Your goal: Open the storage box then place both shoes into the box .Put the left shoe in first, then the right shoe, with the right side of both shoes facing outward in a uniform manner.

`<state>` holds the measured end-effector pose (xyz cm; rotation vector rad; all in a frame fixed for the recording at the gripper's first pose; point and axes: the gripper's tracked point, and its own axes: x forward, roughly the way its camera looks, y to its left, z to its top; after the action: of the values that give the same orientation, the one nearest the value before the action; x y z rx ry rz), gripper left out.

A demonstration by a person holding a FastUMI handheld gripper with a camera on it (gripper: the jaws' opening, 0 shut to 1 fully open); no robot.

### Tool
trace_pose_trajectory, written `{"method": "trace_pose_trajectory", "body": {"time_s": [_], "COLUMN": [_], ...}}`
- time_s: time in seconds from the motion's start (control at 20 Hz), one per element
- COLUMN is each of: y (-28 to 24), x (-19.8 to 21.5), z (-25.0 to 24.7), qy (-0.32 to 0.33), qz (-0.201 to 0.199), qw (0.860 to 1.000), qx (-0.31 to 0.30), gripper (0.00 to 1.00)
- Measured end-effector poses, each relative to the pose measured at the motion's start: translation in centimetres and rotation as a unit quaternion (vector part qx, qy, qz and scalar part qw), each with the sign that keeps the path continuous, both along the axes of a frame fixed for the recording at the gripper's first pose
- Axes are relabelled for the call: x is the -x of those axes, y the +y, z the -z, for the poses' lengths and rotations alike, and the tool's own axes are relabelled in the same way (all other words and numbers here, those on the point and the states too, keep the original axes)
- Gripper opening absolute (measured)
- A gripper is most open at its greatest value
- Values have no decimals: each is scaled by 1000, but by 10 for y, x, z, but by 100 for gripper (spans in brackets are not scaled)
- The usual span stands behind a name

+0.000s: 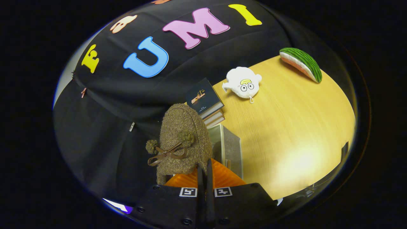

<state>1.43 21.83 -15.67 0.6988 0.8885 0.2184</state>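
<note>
The tongs [205, 171] are nearly closed, the fingers pinching the rear edge of a fuzzy brown shoe [182, 140] held aloft just ahead. Step in hand, by judgement: carrying a shoe to the storage box [229, 149], which stands just beyond on the bench [286, 127]. The next move calls for lowering it in, right side outward.

1. Single fisheye camera rides on the gripper [205, 171], looking forward along its two jaws, which stand nearly together low in the view.
2. View is rolled: the yellow wooden tabletop [286, 127] slopes steeply and the black cloth wall stands beyond.
3. Very near: fuzzy brown bow-tied shoe [184, 136] just ahead of the jaws.
4. Farther off: stacked dark books [205, 100], white plush toy [243, 83], watermelon-slice toy [302, 63].
</note>
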Motion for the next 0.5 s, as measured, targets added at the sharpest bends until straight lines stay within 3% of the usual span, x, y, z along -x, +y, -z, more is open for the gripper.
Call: {"method": "trace_pose_trajectory", "body": {"time_s": [0.25, 0.4, 0.5], "y": [11, 23, 37], "x": [8, 4, 3], "z": [46, 48, 33], "qy": [37, 37, 14], "qz": [5, 7, -6], "qw": [998, 998, 1000], "qx": [53, 42, 18], "gripper": [5, 8, 32]}}
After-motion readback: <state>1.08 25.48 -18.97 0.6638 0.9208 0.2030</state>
